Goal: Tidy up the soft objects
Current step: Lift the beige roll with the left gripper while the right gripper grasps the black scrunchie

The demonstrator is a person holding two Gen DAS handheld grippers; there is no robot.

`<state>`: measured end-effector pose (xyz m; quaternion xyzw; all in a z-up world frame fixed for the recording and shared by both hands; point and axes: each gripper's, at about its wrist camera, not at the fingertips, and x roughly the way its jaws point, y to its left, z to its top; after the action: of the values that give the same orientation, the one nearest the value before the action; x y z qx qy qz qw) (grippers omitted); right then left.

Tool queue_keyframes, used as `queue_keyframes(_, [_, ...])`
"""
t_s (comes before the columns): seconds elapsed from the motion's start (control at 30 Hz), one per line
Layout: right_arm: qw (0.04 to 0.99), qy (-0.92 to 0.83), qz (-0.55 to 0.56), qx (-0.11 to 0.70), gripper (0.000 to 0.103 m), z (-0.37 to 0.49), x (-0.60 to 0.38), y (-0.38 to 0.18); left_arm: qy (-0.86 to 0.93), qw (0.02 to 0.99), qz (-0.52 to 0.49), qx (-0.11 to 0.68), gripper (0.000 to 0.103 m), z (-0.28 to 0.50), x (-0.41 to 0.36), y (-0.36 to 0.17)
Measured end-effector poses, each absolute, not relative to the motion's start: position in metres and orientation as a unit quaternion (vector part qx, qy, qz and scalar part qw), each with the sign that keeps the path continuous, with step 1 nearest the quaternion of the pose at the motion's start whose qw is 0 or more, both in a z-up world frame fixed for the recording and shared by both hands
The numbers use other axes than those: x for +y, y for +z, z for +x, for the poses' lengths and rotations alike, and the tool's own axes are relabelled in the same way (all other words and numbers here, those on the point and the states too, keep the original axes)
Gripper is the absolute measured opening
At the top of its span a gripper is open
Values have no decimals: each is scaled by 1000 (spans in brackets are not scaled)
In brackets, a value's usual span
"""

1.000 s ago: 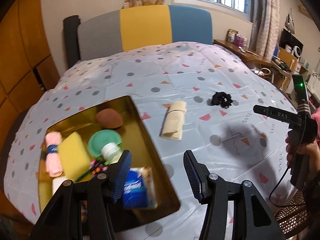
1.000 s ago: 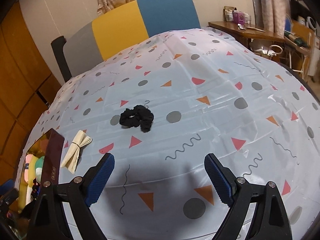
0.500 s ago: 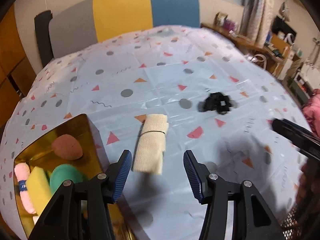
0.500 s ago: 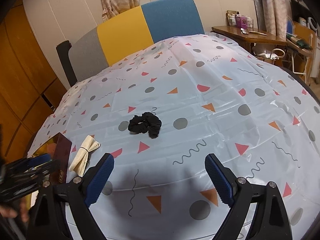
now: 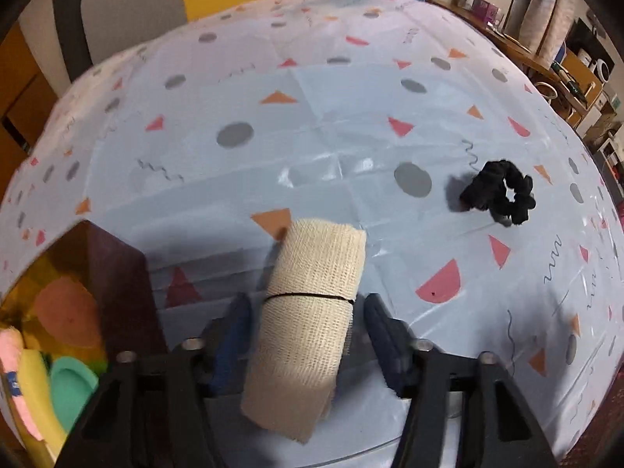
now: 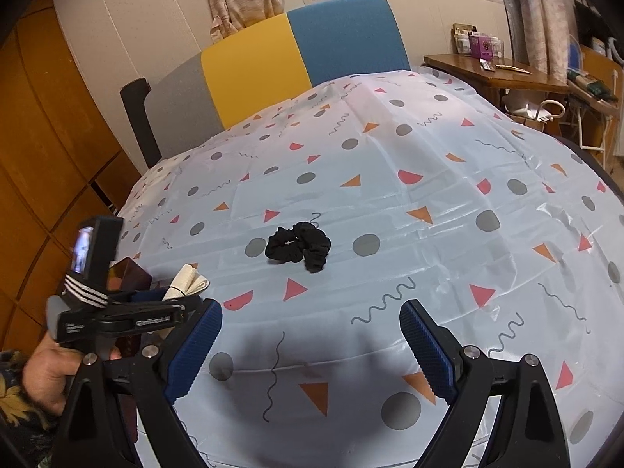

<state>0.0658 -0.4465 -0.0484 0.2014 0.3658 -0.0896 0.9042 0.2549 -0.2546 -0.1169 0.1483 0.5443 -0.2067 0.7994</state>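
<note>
A beige rolled bandage (image 5: 312,312) with a black band lies on the patterned tablecloth (image 5: 331,136). My left gripper (image 5: 308,331) is open, its jaws on either side of the roll, not pressing it. The roll's end also shows in the right wrist view (image 6: 187,279). A black scrunchie (image 5: 499,193) lies to the right, also in the right wrist view (image 6: 300,245). My right gripper (image 6: 312,351) is open and empty, hovering above the cloth in front of the scrunchie. A gold-lined box (image 5: 113,273) at the left holds soft items.
In the box lie a brown sponge (image 5: 66,312), a green puff (image 5: 74,386), a yellow sponge (image 5: 35,390) and a pink roll (image 5: 11,351). A grey, yellow and blue chair back (image 6: 296,58) stands behind the table. A wooden desk (image 6: 495,74) is at the far right.
My left gripper has moved from over the box rightward and down onto the beige roll, which now sits between its jaws. My right gripper drifted slightly; the scrunchie has not moved.
</note>
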Motion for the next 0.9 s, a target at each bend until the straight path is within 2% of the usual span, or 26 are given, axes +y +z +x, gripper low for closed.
queue_keyframes(0.23, [903, -93, 202, 367, 93, 66, -448, -50, -241, 812, 141, 512, 42, 218, -253, -99])
queue_keyframes(0.5, [887, -89, 208, 402, 93, 72, -446, -70, -259, 822, 130, 491, 42, 133, -236, -91])
queue_keyframes(0.7, [883, -61, 218, 411, 93, 87, -446, -72, -283, 818, 155, 477, 42, 95, -238, -113])
queue_keyframes(0.9, [882, -52, 191, 427, 93, 146, -452, -68, -289, 829, 154, 454, 43, 87, -236, -120])
